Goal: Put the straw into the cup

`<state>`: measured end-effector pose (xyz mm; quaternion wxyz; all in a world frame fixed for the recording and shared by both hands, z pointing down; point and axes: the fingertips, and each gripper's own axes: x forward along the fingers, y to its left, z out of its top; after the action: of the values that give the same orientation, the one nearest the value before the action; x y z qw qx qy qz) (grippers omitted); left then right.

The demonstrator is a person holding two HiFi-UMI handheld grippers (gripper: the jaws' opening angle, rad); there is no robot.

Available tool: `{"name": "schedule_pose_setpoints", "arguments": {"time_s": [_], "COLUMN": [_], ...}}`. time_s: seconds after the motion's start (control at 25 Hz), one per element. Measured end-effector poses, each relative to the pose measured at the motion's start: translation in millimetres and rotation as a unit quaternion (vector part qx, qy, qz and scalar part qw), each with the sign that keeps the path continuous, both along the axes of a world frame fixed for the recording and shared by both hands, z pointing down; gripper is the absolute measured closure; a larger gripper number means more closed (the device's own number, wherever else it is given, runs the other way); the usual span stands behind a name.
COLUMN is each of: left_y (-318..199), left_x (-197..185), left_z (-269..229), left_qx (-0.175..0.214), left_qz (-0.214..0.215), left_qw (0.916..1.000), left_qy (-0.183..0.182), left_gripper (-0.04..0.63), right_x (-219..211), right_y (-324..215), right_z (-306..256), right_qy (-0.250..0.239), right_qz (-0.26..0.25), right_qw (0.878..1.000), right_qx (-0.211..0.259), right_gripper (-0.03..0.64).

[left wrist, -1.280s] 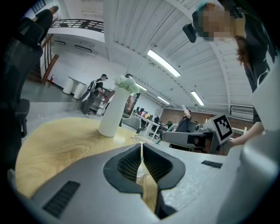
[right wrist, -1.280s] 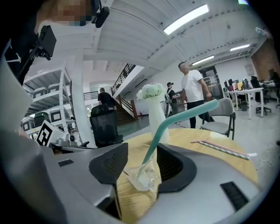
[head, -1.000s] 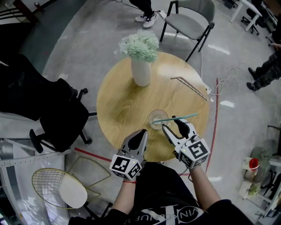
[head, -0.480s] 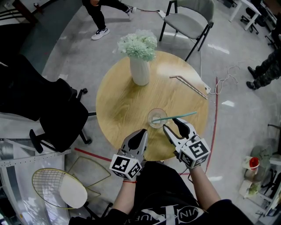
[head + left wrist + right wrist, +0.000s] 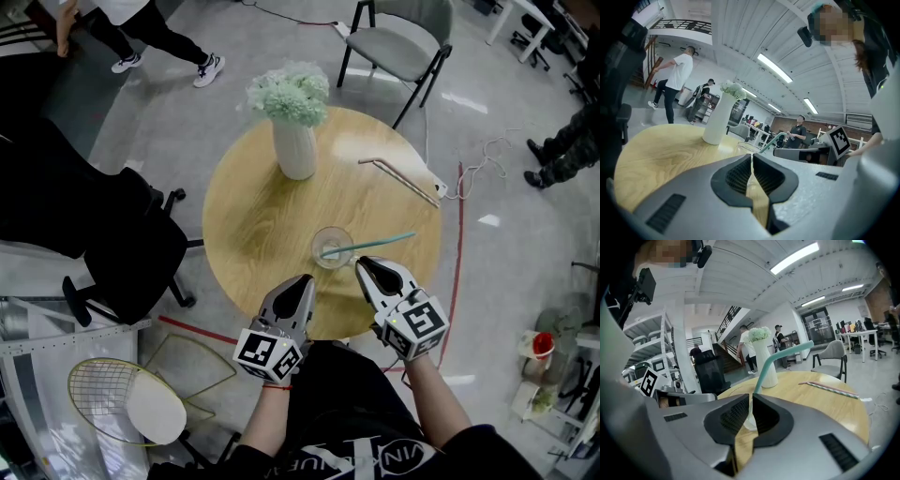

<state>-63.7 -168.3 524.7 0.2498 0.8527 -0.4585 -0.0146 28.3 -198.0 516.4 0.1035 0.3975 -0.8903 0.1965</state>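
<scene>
A clear glass cup [image 5: 332, 247] stands on the round wooden table [image 5: 253, 206] near its front edge. A teal straw [image 5: 375, 242] sits in the cup and leans right over the rim. My right gripper [image 5: 360, 264] is just below the straw and right of the cup; its jaws have just been closing and are shut with nothing between them. In the right gripper view, the straw [image 5: 778, 359] rises beyond the jaws out of the cup [image 5: 749, 419]. My left gripper [image 5: 305, 281] is shut and empty at the table edge. The left gripper view also shows the cup [image 5: 749, 146] and the straw [image 5: 771, 140].
A white vase of pale flowers [image 5: 295, 141] stands at the table's far side. A long thin straw [image 5: 401, 180] lies at the far right. A grey chair [image 5: 398, 42] is behind the table, a black office chair [image 5: 94, 234] to its left. A person [image 5: 141, 28] walks past.
The right gripper's jaws stood open round the straw and are now shut, clear of it. The straw stays in the cup. The person in the background has walked left.
</scene>
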Motion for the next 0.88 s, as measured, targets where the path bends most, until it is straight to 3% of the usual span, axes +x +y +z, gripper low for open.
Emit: {"name": "schedule_pose_setpoints", "arguments": {"time_s": [0.12, 0.88], "left_y": [2.5, 24.3], "left_x": [2.3, 9.3], "left_z": [-2.3, -40.2], "left_qx": [0.003, 0.036], "left_qz": [0.002, 0.009], "left_qw": [1.0000, 0.9993], "left_qy": [0.002, 0.002], "left_gripper": [0.575, 0.575], "right_x": [-1.3, -13.6], "right_y": [5.7, 41.1], "right_z": [-1.6, -47.4], "right_qy": [0.003, 0.000], "right_qz": [-0.009, -0.049], "right_qw": [1.000, 0.998], "right_qx": [0.002, 0.047], "right_gripper": [0.614, 0.615]}}
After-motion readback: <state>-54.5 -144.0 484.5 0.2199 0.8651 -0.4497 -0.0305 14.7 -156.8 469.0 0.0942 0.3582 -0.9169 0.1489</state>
